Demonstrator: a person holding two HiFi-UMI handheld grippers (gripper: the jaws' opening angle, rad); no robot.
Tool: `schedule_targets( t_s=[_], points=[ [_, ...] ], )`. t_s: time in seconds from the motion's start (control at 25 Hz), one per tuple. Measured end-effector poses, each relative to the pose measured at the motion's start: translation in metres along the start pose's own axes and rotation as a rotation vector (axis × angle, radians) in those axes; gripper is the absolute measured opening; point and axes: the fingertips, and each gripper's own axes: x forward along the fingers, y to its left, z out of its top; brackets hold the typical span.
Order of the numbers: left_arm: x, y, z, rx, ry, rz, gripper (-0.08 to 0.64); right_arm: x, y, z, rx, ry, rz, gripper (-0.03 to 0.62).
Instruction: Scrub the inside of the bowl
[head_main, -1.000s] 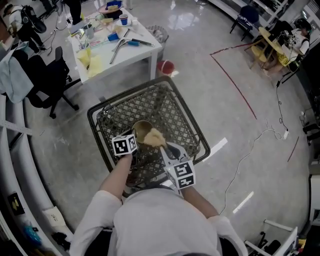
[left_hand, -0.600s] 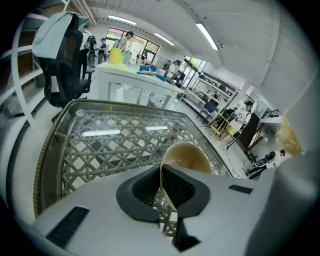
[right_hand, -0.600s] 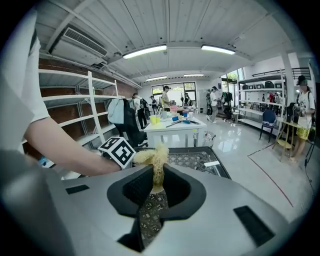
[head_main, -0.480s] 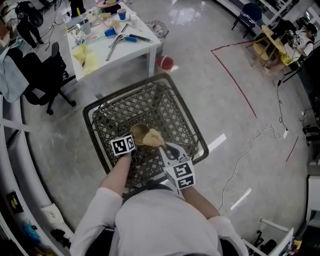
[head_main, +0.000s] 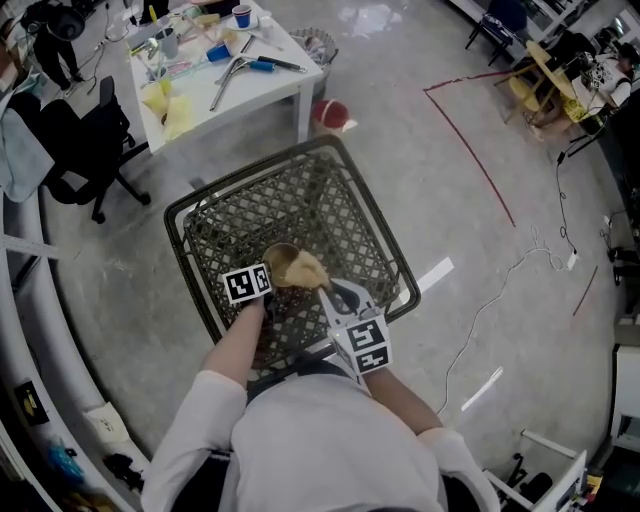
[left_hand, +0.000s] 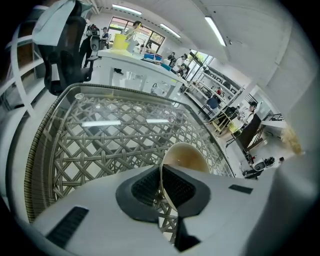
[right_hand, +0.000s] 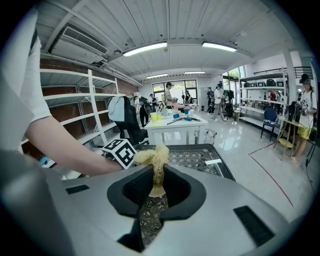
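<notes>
Little has changed over the last second. The left gripper (left_hand: 161, 186) stays clamped on the near rim of the bowl (left_hand: 189, 158). The right gripper (right_hand: 154, 186) still pinches the scrubber (right_hand: 151, 158) at the bowl's mouth, just right of the left gripper, above the wicker surface (head_main: 300, 195).

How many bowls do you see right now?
1. The bowl is clamped by its rim in the left gripper, beside the scrubber in the right gripper. The far table's clutter may hide others.

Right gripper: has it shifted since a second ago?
No. The right gripper keeps its place by the basket's near right corner, shut on the scrubber.
</notes>
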Motion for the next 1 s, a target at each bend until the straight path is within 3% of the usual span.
schedule_targets(
  t_s=[0.4,0.76,1.0],
  points=[
    [-0.001,0.002,0.004,-0.041,-0.004,-0.042,0.044,0.0,0.001,0.005,0.001,-0.009,-0.015,0.069],
    [-0.017,0.01,0.014,-0.022,-0.052,-0.027,0.044,-0.005,0.009,0.01,0.004,-0.034,-0.024,0.069],
    [-0.037,0.001,0.027,0.034,-0.123,-0.055,0.043,-0.011,0.014,0.017,0.003,-0.052,-0.04,0.069]
  ],
)
